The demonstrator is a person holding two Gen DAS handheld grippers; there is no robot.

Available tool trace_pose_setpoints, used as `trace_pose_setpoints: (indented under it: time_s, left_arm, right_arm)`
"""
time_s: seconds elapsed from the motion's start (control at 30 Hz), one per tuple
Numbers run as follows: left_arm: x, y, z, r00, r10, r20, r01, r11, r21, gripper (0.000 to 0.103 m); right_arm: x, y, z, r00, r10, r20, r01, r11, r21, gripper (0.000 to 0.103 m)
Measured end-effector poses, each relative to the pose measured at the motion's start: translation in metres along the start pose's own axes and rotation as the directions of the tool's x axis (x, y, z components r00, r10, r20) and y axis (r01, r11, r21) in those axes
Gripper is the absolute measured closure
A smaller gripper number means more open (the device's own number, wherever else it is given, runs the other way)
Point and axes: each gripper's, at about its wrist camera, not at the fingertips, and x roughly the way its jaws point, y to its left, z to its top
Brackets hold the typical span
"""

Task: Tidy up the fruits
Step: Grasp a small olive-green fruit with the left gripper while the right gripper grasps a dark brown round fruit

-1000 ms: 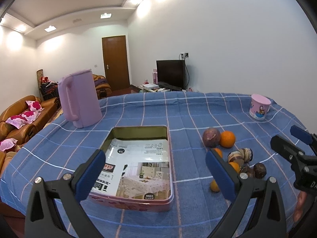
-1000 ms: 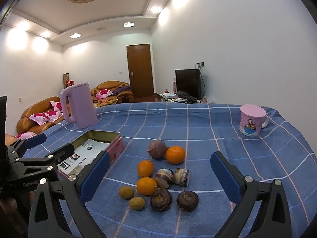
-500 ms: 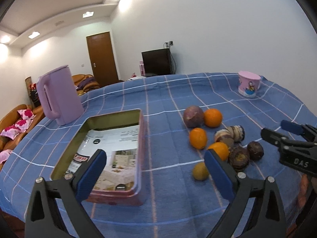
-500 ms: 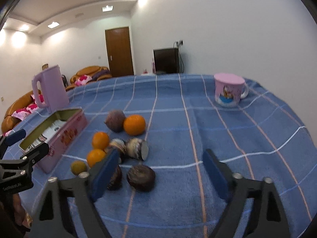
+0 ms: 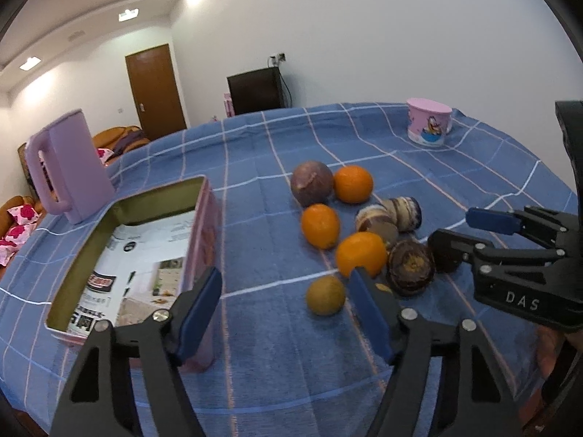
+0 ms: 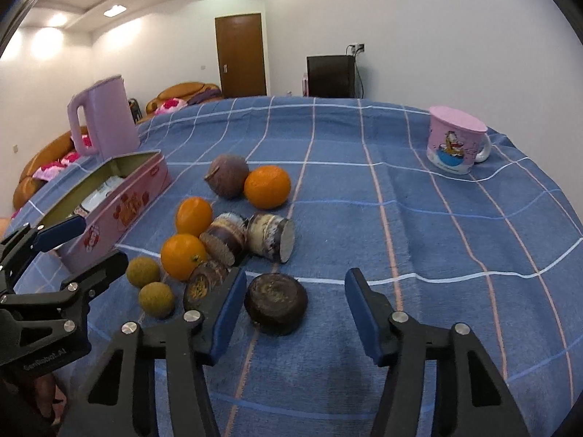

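Left claw (image 5: pixel 284 313): lower centre of the left wrist view, jaws apart and just been closing; nothing gripped. A small greenish-brown fruit (image 5: pixel 325 295) lies on the cloth between the pads, touching neither.
Right claw (image 6: pixel 291 313): lower centre of the right wrist view, jaws apart, just been closing; a dark round fruit (image 6: pixel 276 303) sits between the pads, near the left one, with no pad pressing on it.
Fruit pile: centre of both views on the blue checked tabletop (image 6: pixel 419 225); three oranges (image 6: pixel 267 186), a purple-brown fruit (image 6: pixel 227 176), cut dark pieces, two small greenish ones.
Pink tin (image 5: pixel 198 225): left of the pile, open, printed paper inside.
Lilac jug (image 6: pixel 104 116): upper left, behind the tin.
Pink mug (image 6: pixel 453 140): upper right, well apart from the fruit.
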Motion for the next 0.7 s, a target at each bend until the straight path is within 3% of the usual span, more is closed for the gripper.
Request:
trace_pose_setpoints:
  time_s: [0.2,0.3,0.4,0.7]
  left_arm:
    - [0.011,0.0,-0.001,0.998,-0.036,-0.048,0.036,0.999,0.005,0.034]
    - [0.016,0.0,-0.002,0.996,-0.061,-0.07,0.061,0.998,0.005,0.043]
    - [0.019,-0.001,-0.003,0.994,-0.074,-0.084,0.074,0.997,0.006,0.045]
    - [0.031,-0.007,0.001,0.985,-0.096,-0.144,0.101,0.995,0.024,0.058]
  right_arm:
    - [0.005,0.001,0.0,0.999,0.036,-0.03,-0.036,0.999,-0.005,0.047]
    - [0.008,0.004,-0.001,0.998,0.049,-0.049,-0.05,0.999,-0.019,0.049]
    - [0.011,-0.002,-0.002,0.996,0.062,-0.063,-0.061,0.998,0.018,0.061]
    - [0.019,0.0,0.0,0.991,0.07,-0.115,-0.069,0.998,0.011,0.062]
